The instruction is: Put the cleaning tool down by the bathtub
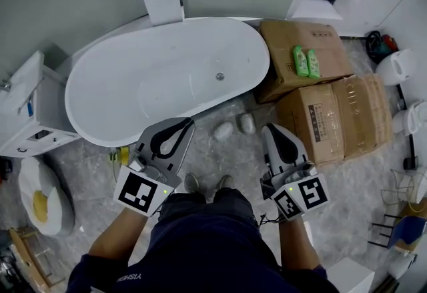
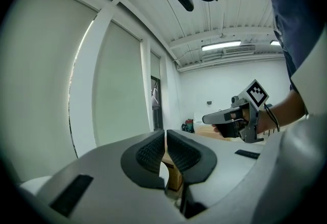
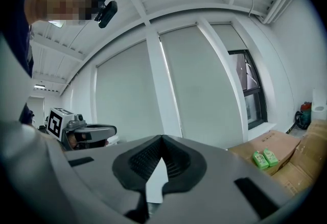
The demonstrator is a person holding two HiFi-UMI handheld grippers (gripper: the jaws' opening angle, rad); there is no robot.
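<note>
Grey marbled floor tiles [image 1: 220, 158] are spread below, with a white oval bathtub [image 1: 133, 85] set against a pale wall and a white pillar. Brown cardboard boxes [image 1: 333, 118] are stacked to the right of the tub, and two green bottles [image 1: 305, 61] are laid on top of them. Two pale rounded objects [image 1: 233, 126] are seen on the floor just beside the tub; what they are cannot be told.

The left hand-held gripper [image 1: 187, 123] is held level in front of the tub. Its jaws are closed tip to tip, with nothing between them. The right hand-held gripper [image 1: 269, 129] is likewise closed and empty.

A small yellow-green object [image 1: 121, 155] is seen on the floor just beside the tub, partly hidden by the left hand-held gripper. It is judged to be the cleaning tool, though too little is shown to be sure.

If so, the placing step is judged complete. Nothing further would be called for except that both hands be drawn clear of the tub without the tool being knocked.
</note>
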